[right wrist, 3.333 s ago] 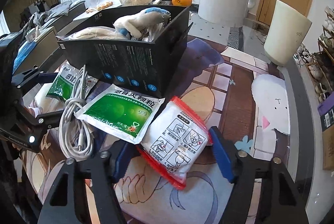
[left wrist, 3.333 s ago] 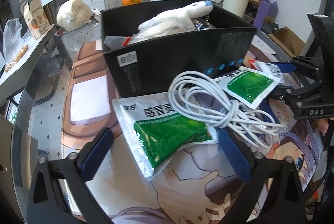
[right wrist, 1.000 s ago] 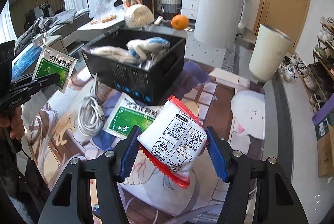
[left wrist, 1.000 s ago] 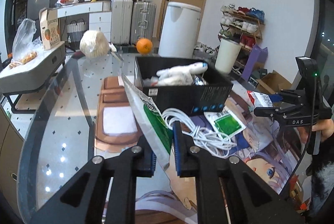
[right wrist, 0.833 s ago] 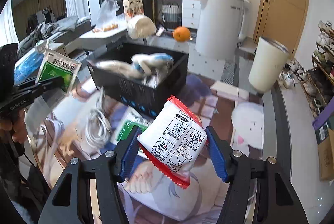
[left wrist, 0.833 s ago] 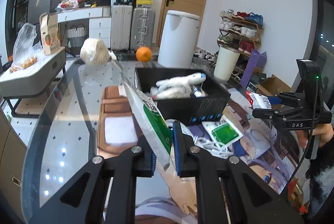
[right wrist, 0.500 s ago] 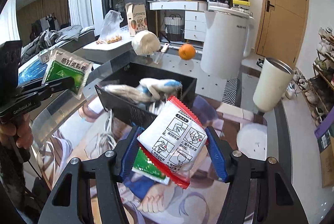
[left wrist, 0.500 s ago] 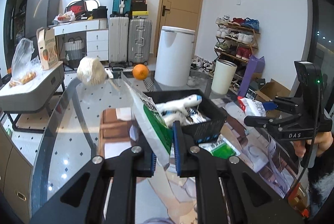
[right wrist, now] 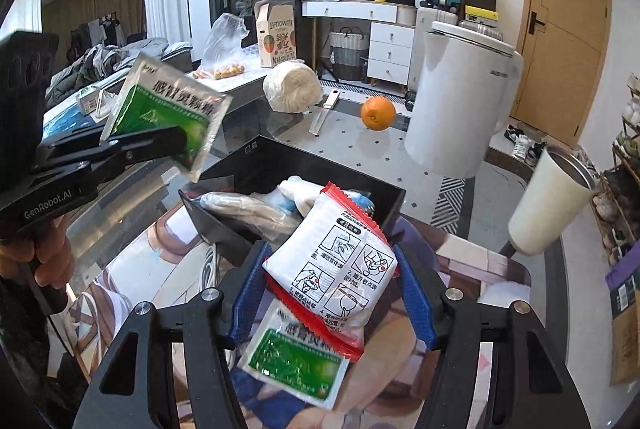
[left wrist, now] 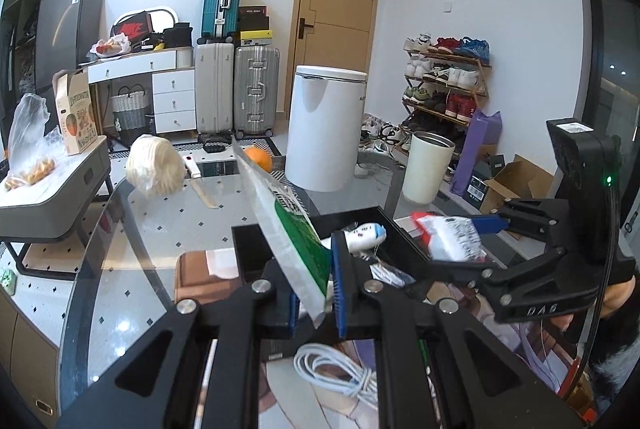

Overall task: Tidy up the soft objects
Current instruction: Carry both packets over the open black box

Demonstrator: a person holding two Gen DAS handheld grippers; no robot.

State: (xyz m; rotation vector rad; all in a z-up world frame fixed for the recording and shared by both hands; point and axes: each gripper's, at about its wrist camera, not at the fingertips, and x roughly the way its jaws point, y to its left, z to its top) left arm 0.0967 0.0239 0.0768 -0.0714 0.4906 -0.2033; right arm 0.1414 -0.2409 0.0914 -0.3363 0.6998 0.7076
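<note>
Up in the air, the left gripper is clamped on a green sachet, its blue pads pinching the lower corner so the packet sticks up edge-on in the left wrist view. From the right wrist view the same sachet shows its green face, held above the near-left corner of the black box

The right gripper is closed on a red-edged white pack, squeezed between its blue pads and held above the near side of the box. In the left wrist view that pack hangs over the box's right rim

Inside the box lie a white plush with a blue tip and some clear-wrapped items. A second green sachet lies on the printed mat below the right gripper, just in front of the box. A coiled white cable lies on the mat near the box, below the left gripper

Farther back on the glass table sit an orange, a pale round bundle and a small knife-like tool, all well apart from the box
</note>
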